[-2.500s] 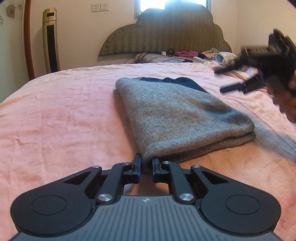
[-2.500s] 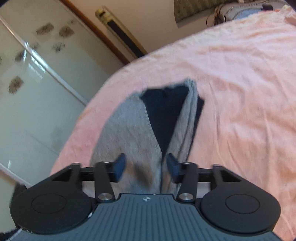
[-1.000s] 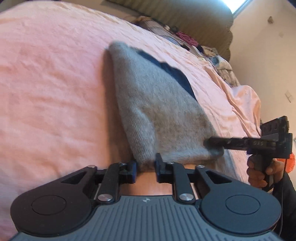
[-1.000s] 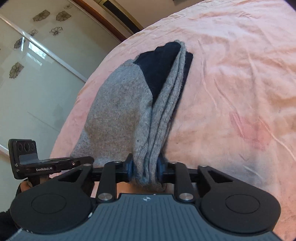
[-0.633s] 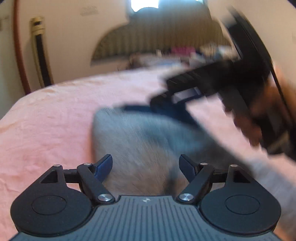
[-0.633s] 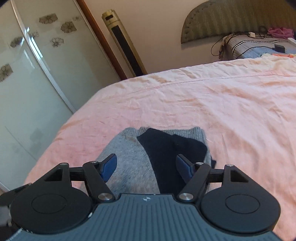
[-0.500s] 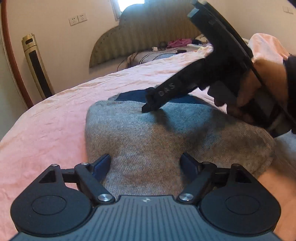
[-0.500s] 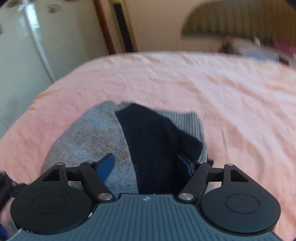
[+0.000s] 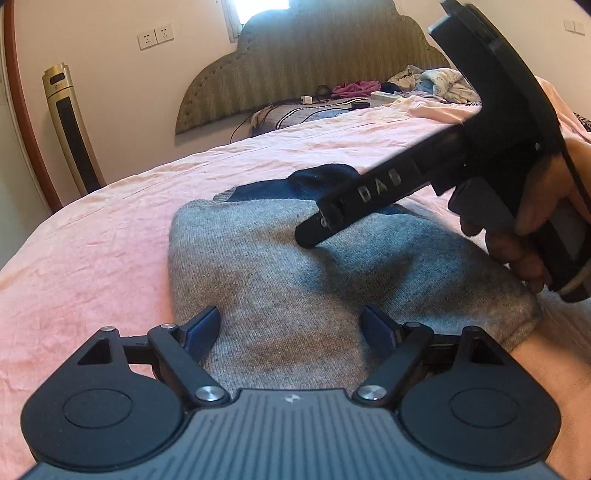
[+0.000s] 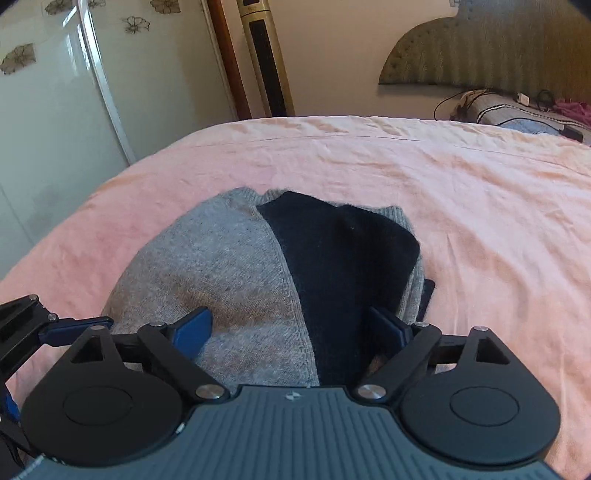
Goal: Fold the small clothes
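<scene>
On the pink bed [image 9: 92, 266]: folded grey sweater [image 9: 295, 295].
Right gripper [image 10: 291, 328] read "DAS", jaws opening over sweater; left gripper [image 9: 290, 326] wide, empty.

Daylight fills the room, bright and soft. In the left wrist view a window [image 9: 258, 3] above the headboard [image 9: 314, 62] is blown out to white. The right tool [image 9: 317, 230] casts a soft dark shadow on the grey sweater [image 9: 295, 288] beneath it, and warm brownish patches of light lie on the knit near the camera. In the right wrist view the glossy wardrobe door [image 10: 55, 92] shows pale glare streaks. Both pictures are sharp, with no motion blur; the knit weave and sheet [image 10: 480, 206] wrinkles read clearly. Fisheye distortion bends the bed edge and walls into curves, and the top corners darken to black.
</scene>
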`<state>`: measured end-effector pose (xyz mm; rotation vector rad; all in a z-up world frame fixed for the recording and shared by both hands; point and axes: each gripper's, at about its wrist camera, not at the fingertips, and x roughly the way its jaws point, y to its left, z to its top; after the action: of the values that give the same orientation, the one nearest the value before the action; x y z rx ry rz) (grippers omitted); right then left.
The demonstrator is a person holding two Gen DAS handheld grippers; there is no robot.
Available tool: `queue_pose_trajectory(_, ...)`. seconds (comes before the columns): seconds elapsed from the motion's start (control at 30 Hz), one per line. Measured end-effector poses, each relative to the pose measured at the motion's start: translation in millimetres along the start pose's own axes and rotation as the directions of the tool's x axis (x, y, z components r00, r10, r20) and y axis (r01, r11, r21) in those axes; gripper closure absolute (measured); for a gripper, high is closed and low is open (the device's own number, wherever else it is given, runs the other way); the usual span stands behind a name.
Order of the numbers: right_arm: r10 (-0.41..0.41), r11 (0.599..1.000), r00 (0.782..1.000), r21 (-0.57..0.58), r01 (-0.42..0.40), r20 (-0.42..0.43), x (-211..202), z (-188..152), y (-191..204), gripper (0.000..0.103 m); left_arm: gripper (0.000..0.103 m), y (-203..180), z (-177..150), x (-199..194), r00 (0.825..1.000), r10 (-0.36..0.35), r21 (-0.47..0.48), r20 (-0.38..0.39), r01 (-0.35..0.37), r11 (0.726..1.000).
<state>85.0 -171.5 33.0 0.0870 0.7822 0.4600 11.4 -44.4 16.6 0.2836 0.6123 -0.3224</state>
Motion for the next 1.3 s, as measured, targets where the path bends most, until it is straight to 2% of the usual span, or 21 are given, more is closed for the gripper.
queue_pose_trajectory(0.1,-0.067,0.997,0.997,-0.024,0.066,-0.038,-3,8,17,0.017,0.019,-1,-2,0,1.0,0.005,0.0,0.009,-0.005,1.0)
queue_pose_trajectory(0.23,0.016,0.999,1.0,0.042,-0.017,0.027,-23,-1,24,0.019,0.019,-3,-5,-3,1.0,0.01,0.002,0.023,-0.01,1.0)
queue_pose_trajectory(0.27,0.008,0.999,1.0,0.048,-0.007,-0.013,-14,-7,19,0.017,0.019,-3,-5,-3,1.0,0.009,0.002,0.023,-0.009,1.0)
queue_pose_trajectory(0.33,0.005,1.0,1.0,-0.016,-0.005,0.0,-13,-14,14,0.018,0.019,-1,-4,-7,1.0,0.002,0.007,0.021,-0.002,1.0)
queue_pose_trajectory(0.4,0.025,0.997,1.0,0.079,-0.024,-0.001,-26,-4,5,0.026,0.019,5,-6,-22,1.0,-0.004,-0.013,0.023,0.005,1.0)
queue_pose_trajectory(0.5,0.049,0.982,0.995,0.178,-0.065,0.091,-49,13,-19,0.028,0.018,18,-19,-46,0.998,-0.004,-0.057,0.058,0.007,0.998)
queue_pose_trajectory(0.63,-0.027,0.969,0.998,0.245,0.014,0.049,-33,36,-49,0.029,0.018,35,-36,-50,0.999,0.002,-0.159,0.039,0.004,0.987)
queue_pose_trajectory(0.7,-0.018,0.961,1.0,0.277,0.015,0.008,-15,41,-57,0.034,0.018,40,-40,-44,1.0,-0.01,-0.203,0.017,0.013,0.979)
queue_pose_trajectory(0.77,-0.003,0.954,0.999,0.299,0.015,-0.04,6,42,-59,0.047,0.018,41,-42,-40,1.0,-0.016,-0.216,0.006,0.017,0.976)
queue_pose_trajectory(0.8,-0.009,0.96,0.998,0.279,0.026,-0.063,14,41,-56,0.058,0.018,42,-41,-39,1.0,-0.021,-0.219,0.001,0.02,0.976)
queue_pose_trajectory(0.83,-0.033,0.971,0.997,0.233,0.05,-0.076,18,39,-51,0.087,0.017,43,-42,-38,1.0,-0.028,-0.226,-0.004,0.027,0.974)
queue_pose_trajectory(0.87,-0.039,0.979,0.997,0.197,0.051,-0.065,18,37,-52,0.092,0.017,46,-43,-37,0.999,-0.041,-0.242,-0.009,0.038,0.97)
queue_pose_trajectory(1.0,0.029,0.934,1.0,0.356,-0.027,0.0,11,20,-85,0.097,0.014,62,-46,-34,0.994,-0.107,-0.324,-0.001,0.101,0.941)
queue_pose_trajectory(1.03,0.017,0.943,1.0,0.332,-0.019,0.009,10,18,-78,0.094,0.013,65,-47,-34,0.993,-0.121,-0.335,0.002,0.115,0.935)
queue_pose_trajectory(1.07,0.001,0.95,1.0,0.312,-0.005,0.014,4,16,-69,0.084,0.013,69,-46,-33,0.99,-0.138,-0.353,0.005,0.13,0.926)
queue_pose_trajectory(1.1,0.002,0.944,1.0,0.329,-0.006,0.012,-4,15,-65,0.077,0.013,75,-47,-34,0.987,-0.162,-0.384,0.008,0.153,0.911)
queue_pose_trajectory(1.13,0.036,0.932,0.999,0.361,-0.039,0.014,-14,12,-63,0.053,0.013,83,-48,-35,0.981,-0.195,-0.431,0.015,0.183,0.884)
queue_pose_trajectory(1.17,0.086,0.917,0.996,0.388,-0.089,0.025,-27,7,-63,0.023,0.013,92,-50,-38,0.97,-0.242,-0.494,0.028,0.224,0.84)
queue_pose_trajectory(1.2,0.126,0.903,0.991,0.409,-0.131,0.038,-41,1,-63,0.009,0.013,105,-54,-38,0.95,-0.309,-0.575,0.051,0.281,0.768)
queue_pose_trajectory(1.23,0.179,0.886,0.983,0.426,-0.183,0.051,-55,-9,-64,0.0,0.013,117,-60,-36,0.921,-0.382,-0.652,0.083,0.34,0.678)
queue_pose_trajectory(1.3,0.309,0.838,0.951,0.471,-0.276,0.008,-66,-30,-68,0.007,0.013,138,-74,-25,0.852,-0.5,-0.772,0.154,0.42,0.477)
